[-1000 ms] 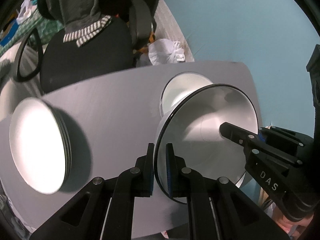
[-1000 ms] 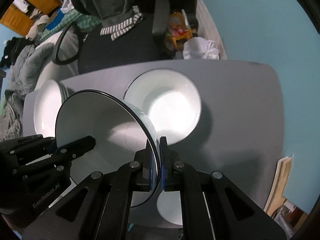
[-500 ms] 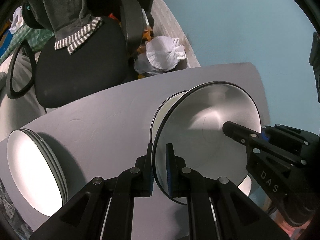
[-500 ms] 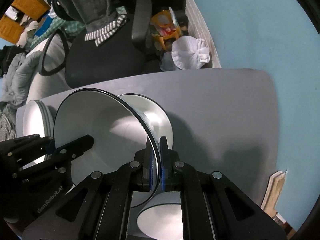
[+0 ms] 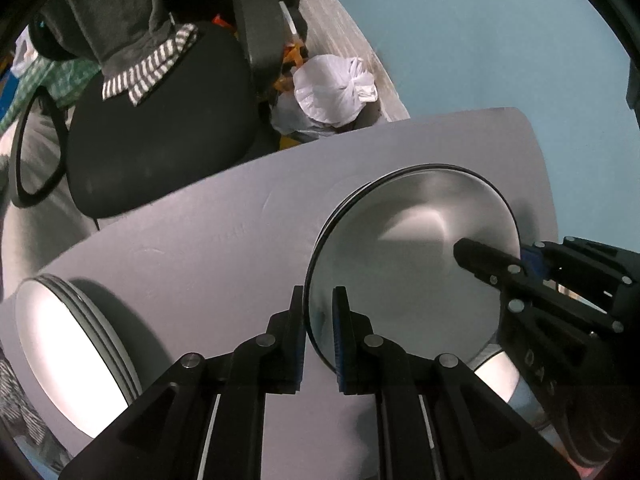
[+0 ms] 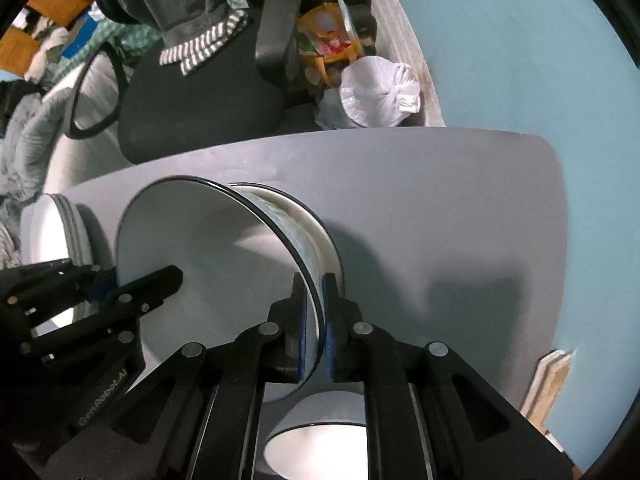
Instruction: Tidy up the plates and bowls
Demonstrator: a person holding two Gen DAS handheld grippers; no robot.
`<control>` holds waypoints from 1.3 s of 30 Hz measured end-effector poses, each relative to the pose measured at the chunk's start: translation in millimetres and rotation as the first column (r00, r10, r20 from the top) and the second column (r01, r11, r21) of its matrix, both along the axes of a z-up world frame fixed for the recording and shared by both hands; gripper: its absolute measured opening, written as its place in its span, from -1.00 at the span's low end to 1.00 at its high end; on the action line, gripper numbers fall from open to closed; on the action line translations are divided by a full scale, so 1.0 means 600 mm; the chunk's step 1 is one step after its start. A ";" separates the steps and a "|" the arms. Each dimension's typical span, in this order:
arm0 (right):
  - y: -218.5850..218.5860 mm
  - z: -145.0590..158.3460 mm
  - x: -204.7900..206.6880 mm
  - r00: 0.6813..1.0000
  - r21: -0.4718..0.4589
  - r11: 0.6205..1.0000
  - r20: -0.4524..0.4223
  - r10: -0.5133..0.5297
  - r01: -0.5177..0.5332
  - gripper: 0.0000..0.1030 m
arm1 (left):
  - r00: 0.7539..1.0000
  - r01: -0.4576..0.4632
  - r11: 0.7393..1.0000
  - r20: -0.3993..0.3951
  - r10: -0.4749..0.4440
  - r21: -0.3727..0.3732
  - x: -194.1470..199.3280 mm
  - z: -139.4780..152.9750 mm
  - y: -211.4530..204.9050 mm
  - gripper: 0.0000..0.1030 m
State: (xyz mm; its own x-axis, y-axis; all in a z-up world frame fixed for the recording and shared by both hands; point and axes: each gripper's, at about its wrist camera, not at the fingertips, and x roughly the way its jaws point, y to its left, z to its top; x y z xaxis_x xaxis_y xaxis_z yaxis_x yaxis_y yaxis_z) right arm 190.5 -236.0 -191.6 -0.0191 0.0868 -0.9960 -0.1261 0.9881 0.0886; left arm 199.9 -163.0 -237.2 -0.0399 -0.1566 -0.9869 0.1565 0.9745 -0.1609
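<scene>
A white bowl with a dark rim (image 5: 416, 264) (image 6: 216, 252) is held between both grippers, lowered into a second like bowl (image 6: 320, 232) on the grey table (image 5: 224, 248). My left gripper (image 5: 319, 320) is shut on the near left rim. My right gripper (image 6: 313, 312) is shut on the opposite rim; it also shows in the left wrist view (image 5: 520, 272). A stack of white plates (image 5: 68, 356) (image 6: 52, 220) lies at the table's left. Another white bowl (image 6: 316, 436) sits below the right gripper.
A black office chair (image 5: 160, 120) draped with clothing stands beyond the table's far edge. A white plastic bag (image 5: 336, 88) lies on the floor by the blue wall (image 5: 480, 40). The table's right edge (image 6: 560, 220) runs close to the wall.
Both grippers carried the bowl forward and down over the second bowl; it now nests in it. The plate stack shifted left in view.
</scene>
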 end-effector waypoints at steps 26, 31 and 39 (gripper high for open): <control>-0.014 0.044 -0.016 0.996 -0.017 0.998 0.058 -0.067 0.068 -0.01 | 0.993 -0.074 0.997 0.091 0.075 -0.019 -0.009 0.062 0.049 0.11; -0.016 0.077 -0.029 0.989 -0.039 0.997 0.128 -0.068 0.073 0.12 | 0.987 -0.071 0.997 0.146 0.073 -0.021 -0.028 0.095 0.054 0.25; -0.020 0.132 -0.047 0.971 -0.035 0.994 0.220 -0.091 0.101 0.19 | 0.971 -0.023 1.000 0.237 0.027 -0.019 -0.063 0.154 0.052 0.28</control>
State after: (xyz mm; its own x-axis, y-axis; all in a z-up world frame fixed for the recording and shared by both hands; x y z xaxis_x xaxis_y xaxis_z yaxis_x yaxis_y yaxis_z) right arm 162.5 -248.0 -112.5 0.2049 0.0318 -0.9783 -0.0415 0.9989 0.0238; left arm 162.2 -131.8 -144.9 0.1994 -0.1706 -0.9649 0.1677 0.9761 -0.1379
